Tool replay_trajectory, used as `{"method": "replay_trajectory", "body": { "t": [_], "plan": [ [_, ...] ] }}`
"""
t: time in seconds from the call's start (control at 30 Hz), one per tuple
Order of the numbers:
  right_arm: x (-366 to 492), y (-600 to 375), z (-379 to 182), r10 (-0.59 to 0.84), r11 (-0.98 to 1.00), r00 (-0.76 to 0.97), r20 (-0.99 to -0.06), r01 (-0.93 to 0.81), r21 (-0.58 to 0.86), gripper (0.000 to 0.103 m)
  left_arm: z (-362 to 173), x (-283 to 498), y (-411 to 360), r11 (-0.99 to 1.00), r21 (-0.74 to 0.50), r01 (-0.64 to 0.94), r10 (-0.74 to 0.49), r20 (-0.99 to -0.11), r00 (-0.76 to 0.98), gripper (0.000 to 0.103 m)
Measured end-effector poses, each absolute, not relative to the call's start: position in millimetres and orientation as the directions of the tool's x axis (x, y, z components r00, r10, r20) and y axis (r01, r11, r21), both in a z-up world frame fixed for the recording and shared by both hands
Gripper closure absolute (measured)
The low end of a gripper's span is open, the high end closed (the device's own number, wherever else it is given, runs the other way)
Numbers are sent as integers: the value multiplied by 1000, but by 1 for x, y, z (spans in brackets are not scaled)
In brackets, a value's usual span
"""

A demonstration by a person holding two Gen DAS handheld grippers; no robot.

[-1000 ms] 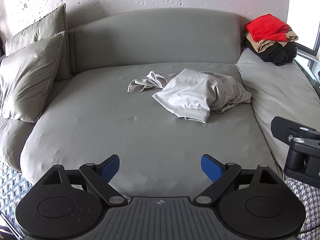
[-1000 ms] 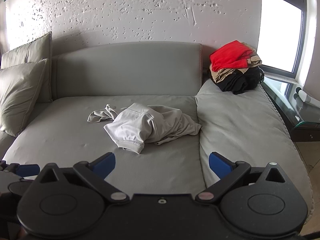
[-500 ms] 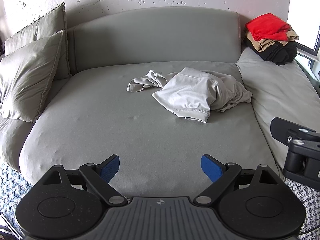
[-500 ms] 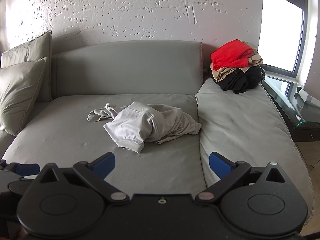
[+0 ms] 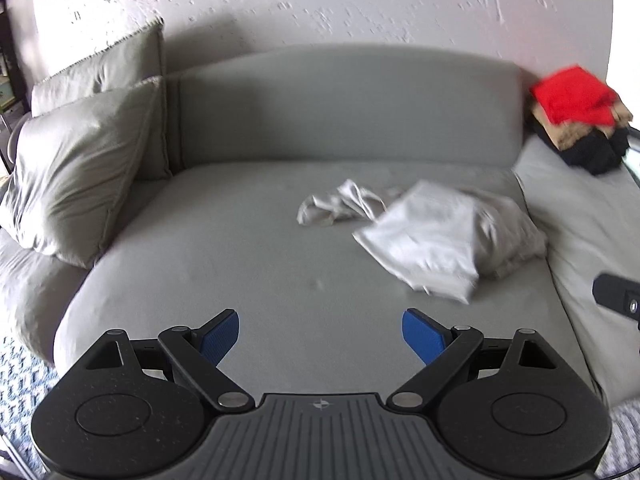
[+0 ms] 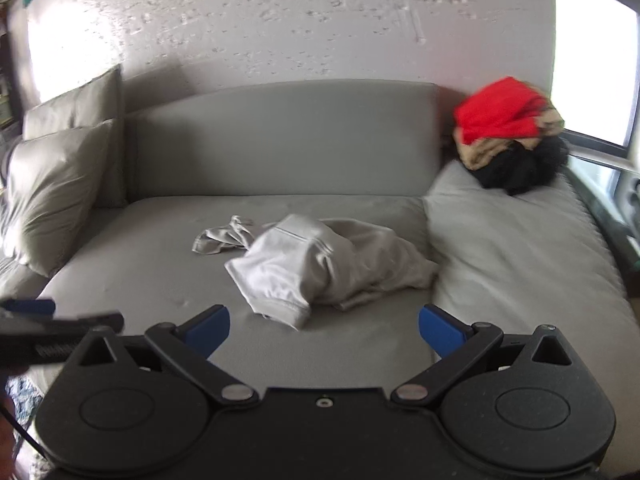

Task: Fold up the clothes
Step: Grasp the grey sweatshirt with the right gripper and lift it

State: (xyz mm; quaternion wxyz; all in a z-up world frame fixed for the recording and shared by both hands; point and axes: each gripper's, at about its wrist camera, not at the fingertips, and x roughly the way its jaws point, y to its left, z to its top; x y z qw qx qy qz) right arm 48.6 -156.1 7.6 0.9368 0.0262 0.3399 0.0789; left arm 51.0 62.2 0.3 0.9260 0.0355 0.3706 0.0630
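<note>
A crumpled light grey garment lies in a heap on the grey sofa seat, one thin part trailing to its left. My left gripper hangs open over the seat's front, short of the garment and to its left, nothing between its blue pads. My right gripper is open too, just in front of the garment's near hem, not touching it. Each gripper shows at the edge of the other's view.
A pile of folded clothes, red on top of tan and black, sits at the back of the right cushion. Two grey pillows lean at the left. A window and glass side table stand at the right.
Both grippers have tilted up and shifted; the garment now sits lower in both views and nearer the right gripper. The frames are motion-blurred. Both stay open.
</note>
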Motion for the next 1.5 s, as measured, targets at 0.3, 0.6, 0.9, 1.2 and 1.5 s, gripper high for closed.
{"method": "replay_trajectory", "body": {
  "t": [0.3, 0.6, 0.9, 1.2, 1.5],
  "plan": [
    [125, -108, -50, 312, 946, 664, -680, -282, 158, 43, -64, 118, 101, 991, 21, -131, 100, -766, 635, 27],
    [197, -63, -108, 323, 924, 564, -760, -361, 124, 68, -104, 175, 111, 993, -111, -31, -65, -763, 643, 32],
    [239, -32, -150, 272, 905, 495, -825, -422, 45, 51, -118, 190, 148, 964, -217, -153, -74, -773, 629, 31],
    [248, -42, -132, 213, 940, 542, -813, -342, 19, 94, -120, 186, 152, 950, -258, -173, -101, -784, 612, 30],
    [194, -196, 1, 334, 862, 769, -545, -16, 506, 95, -113, 173, 133, 948, -307, -86, -178, -734, 655, 30]
  ]
}}
